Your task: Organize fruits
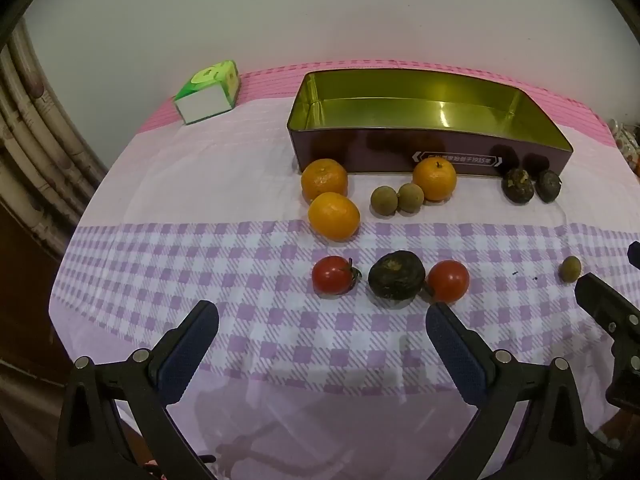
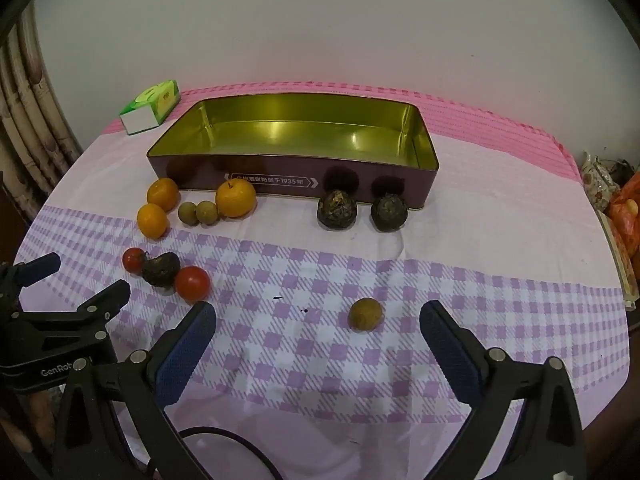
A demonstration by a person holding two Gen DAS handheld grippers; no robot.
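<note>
A gold-lined purple tin stands open at the back of the checked cloth. In front of it lie three oranges, two longans and two dark round fruits. Nearer, a dark fruit sits between two red tomatoes. My left gripper is open just short of that row, holding nothing. In the right wrist view a lone longan lies on the cloth just ahead of my open right gripper, nearer its right finger, untouched. The tin is bare inside.
A green tissue box stands at the back left corner. The wall runs close behind the tin. Pipes or bamboo poles stand off the table's left edge; bags and clutter lie past its right edge. A black cable trails below the right gripper.
</note>
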